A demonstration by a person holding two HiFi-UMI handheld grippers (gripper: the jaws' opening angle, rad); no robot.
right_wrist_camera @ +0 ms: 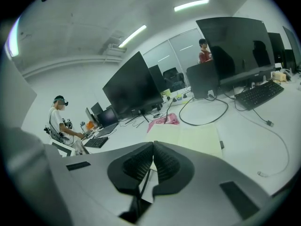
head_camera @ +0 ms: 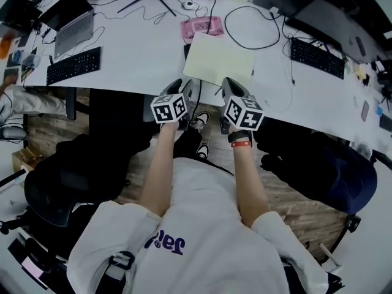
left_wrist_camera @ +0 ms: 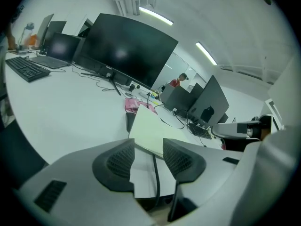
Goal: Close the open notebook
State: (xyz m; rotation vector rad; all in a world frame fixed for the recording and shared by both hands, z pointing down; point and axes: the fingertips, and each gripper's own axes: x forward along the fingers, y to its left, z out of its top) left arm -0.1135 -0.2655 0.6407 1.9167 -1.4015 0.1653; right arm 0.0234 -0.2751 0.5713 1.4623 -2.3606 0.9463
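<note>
Your left gripper [left_wrist_camera: 149,154] gapes, empty; right gripper [right_wrist_camera: 153,159] is clamped together; notebook [head_camera: 217,60] spreads lengthwise along desk [head_camera: 141,48] edge, spine pointing away from you.

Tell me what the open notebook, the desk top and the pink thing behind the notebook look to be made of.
Open notebook: paper, matte pale cream pages with a faint centre fold. Desk top: smooth, even white, probably laminate or painted board. Pink thing: rumpled outline suggests fabric or soft plastic; too small to be sure.
</note>
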